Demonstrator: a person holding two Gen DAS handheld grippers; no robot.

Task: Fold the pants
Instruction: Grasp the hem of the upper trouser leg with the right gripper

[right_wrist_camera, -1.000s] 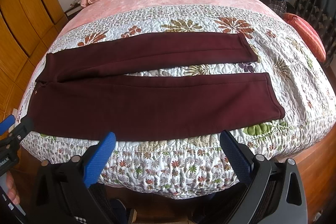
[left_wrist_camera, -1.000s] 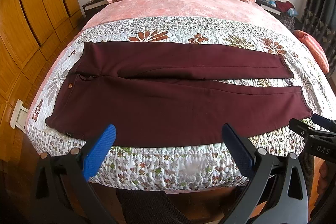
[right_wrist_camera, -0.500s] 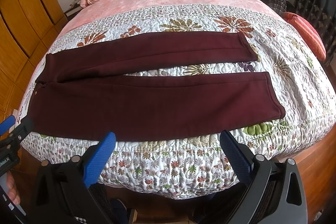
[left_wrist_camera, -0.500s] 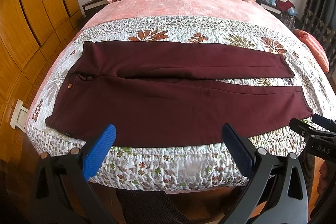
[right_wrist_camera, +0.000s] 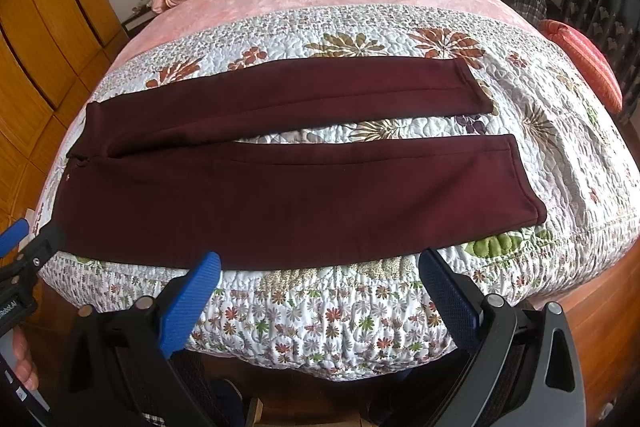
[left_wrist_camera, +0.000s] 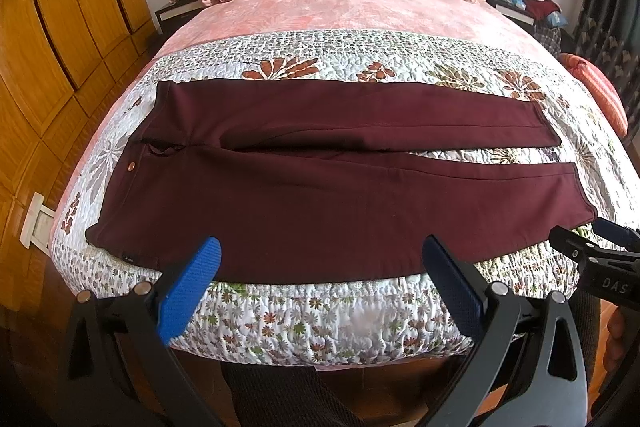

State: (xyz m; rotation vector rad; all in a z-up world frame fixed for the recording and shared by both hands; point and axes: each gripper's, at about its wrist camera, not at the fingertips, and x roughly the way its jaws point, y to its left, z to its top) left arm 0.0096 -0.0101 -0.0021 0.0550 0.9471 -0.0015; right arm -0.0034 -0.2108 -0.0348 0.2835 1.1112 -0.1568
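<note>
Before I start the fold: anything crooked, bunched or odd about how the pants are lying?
Mostly fine: the maroon pants lie flat across the quilt, waist at left. The legs splay apart toward the cuffs, and the fly gapes open. Both grippers, left and right, are open, clear of the fabric.

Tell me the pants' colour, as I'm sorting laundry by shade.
The pants are a plain dark maroon, with no pattern. The right wrist view shows them best.

Both grippers are black plastic frames with silver screws at the pivots. The left gripper and right gripper carry blue textured fingers. White lettering marks the bodies. Dark trousers show below.
</note>
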